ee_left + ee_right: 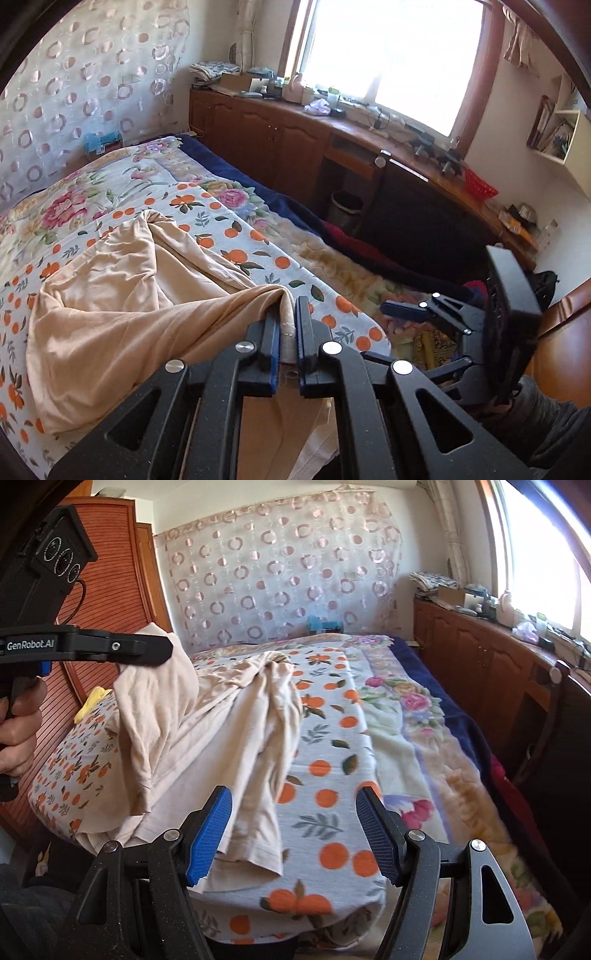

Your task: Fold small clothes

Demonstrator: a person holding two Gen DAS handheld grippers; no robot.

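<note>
While the beige garment point(122, 295) lies bunched and creased on the orange-print cloth point(236, 236) that covers the bed, no finished fold is visible — the task stands at an early stage. One edge of the garment is clamped between the pads of the left gripper point(287, 332), whose jaws are clenched on the fabric, and the right wrist view shows that edge lifted clear of the bed with cloth hanging below the left gripper's fingers. The right gripper point(293, 834) is released: its blue pads point(208, 834) stand wide apart above the near end of the garment, where a hemmed part point(258, 864) lies between them without being pressed. Remaining work, as judged from these views — spread the garment flat, smooth the twisted ridge running along its middle, then lay the folds. No other folded clothes are visible on the bed.
</note>
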